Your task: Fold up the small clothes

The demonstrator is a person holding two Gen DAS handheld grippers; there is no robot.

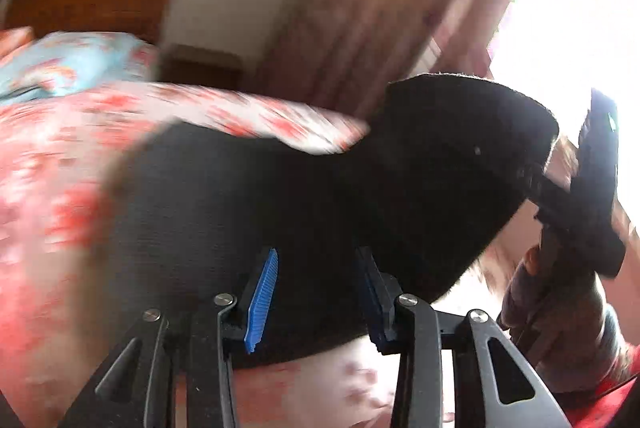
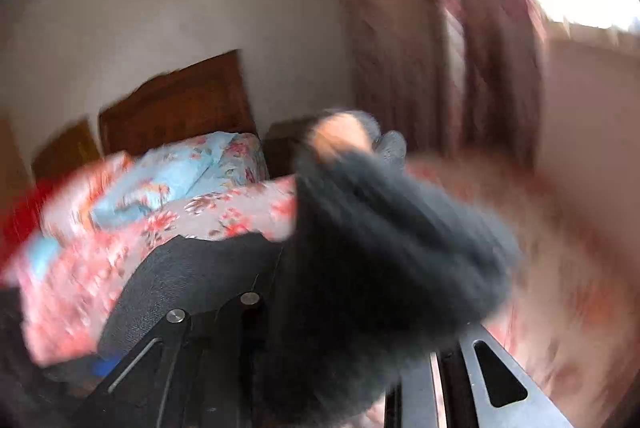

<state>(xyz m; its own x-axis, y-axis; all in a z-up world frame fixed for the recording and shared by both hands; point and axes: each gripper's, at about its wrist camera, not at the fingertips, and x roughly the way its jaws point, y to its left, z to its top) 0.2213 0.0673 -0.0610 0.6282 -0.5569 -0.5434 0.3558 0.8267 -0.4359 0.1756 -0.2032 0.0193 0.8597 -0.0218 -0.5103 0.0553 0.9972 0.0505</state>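
The black garment [image 1: 280, 196] lies spread on the bed [image 1: 52, 188], over its red-and-pink floral cover, reaching toward the bed's near edge. In the left wrist view the left gripper [image 1: 316, 292] hovers low over it with its jaws standing apart — the blue-ribbed pads [image 1: 262, 298] have a clear gap between them and nothing is pinched there. The cloth fills the space beyond and below the jaws, and its near hem runs just under the fingertips; whether the tips touch the fabric cannot be told through the motion blur.

To the right, one part of the garment rises off the bed in a dark rounded fold [image 1: 460, 164], drawn up toward the right gripper [image 1: 576, 204], which shows as a black frame against the bright window [image 1: 580, 28].

The right wrist view is heavily blurred. A bunched mass of the dark cloth [image 2: 384, 252] sits directly over the right gripper's jaws and hides both fingertips, so how far they stand open cannot be told — the fabric seems caught there, but the grip itself is out of sight. The flat part of the garment [image 2: 192, 276] lies on the bed to the left.

Farther back are a blue floral pillow [image 2: 180, 176] and a wooden headboard [image 2: 180, 104] at the head of the bed, with a curtain [image 2: 420, 48] beside the window.
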